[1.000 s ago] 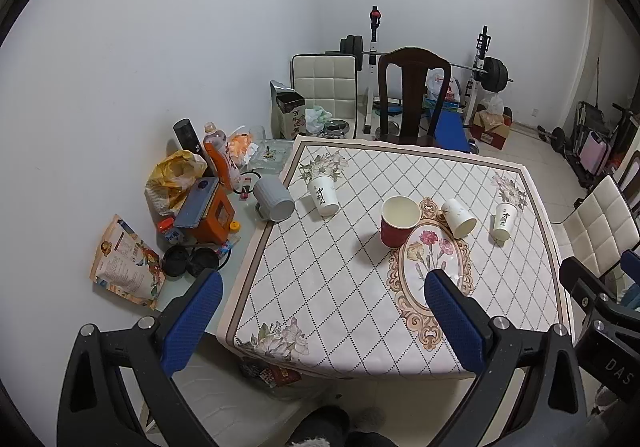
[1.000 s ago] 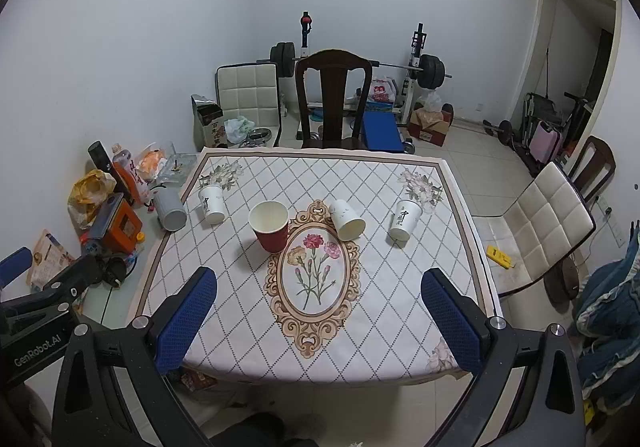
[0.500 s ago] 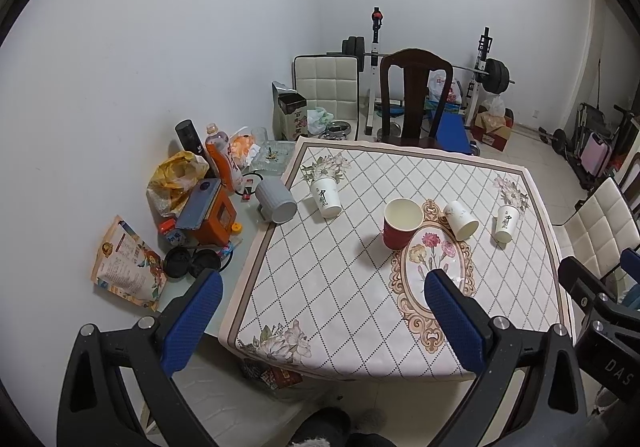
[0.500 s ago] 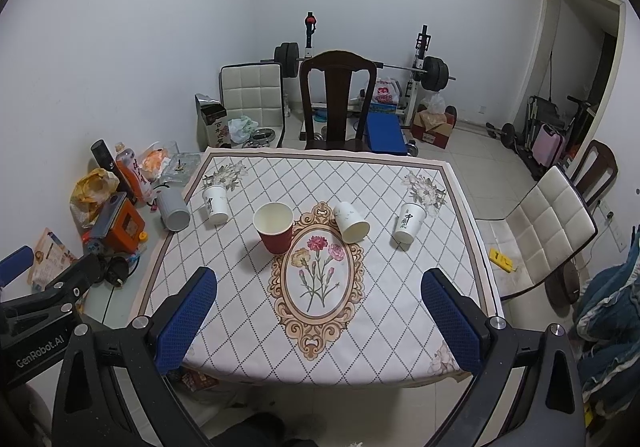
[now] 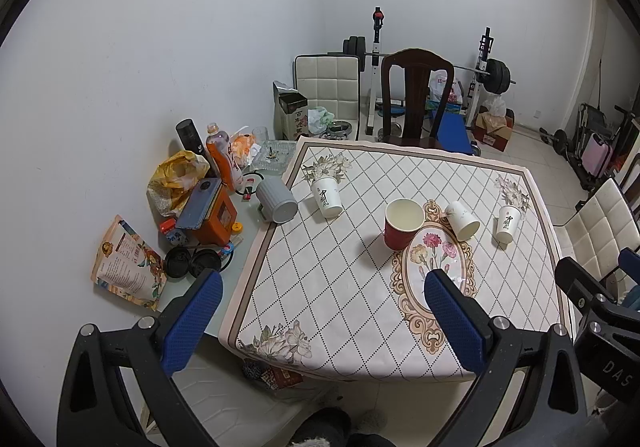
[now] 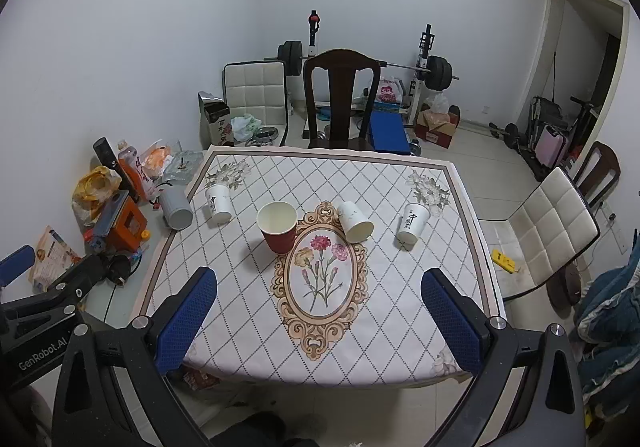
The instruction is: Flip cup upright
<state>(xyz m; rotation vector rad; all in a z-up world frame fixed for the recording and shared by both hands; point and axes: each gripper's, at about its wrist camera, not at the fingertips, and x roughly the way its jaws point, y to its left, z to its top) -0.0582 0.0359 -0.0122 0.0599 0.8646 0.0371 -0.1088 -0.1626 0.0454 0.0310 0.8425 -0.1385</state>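
Cup (image 5: 462, 220) in the left view: where is it? (A)

On the table (image 5: 340, 267), lying on its side beside the oval flower print, mouth turned toward us. The red cup (image 5: 402, 225) next to it stands mouth up. (B)

And the left tongs (image 5: 322, 283)? (A)

Spread wide, nothing between the pads, held high over the near edge. I'd say that's for an overview of the whole cloth. (B)

The two lettered cups (image 5: 326, 197)? (A)

They look mouth-down, but I can't be sure from here. A grey mug (image 5: 276, 200) lies off the cloth among the clutter. (B)

Right view? (A)

It shows the same layout: the white cup lies tipped over at the oval's far rim, just beside the red one but apart from it. The right tongs (image 6: 319, 279) gape just as wide, empty, well short of any cup. (B)

So how far along? (A)

It could be either. The red one upright would fit a cup already righted, or one that simply stands there. The tipped cup still lies down. (B)
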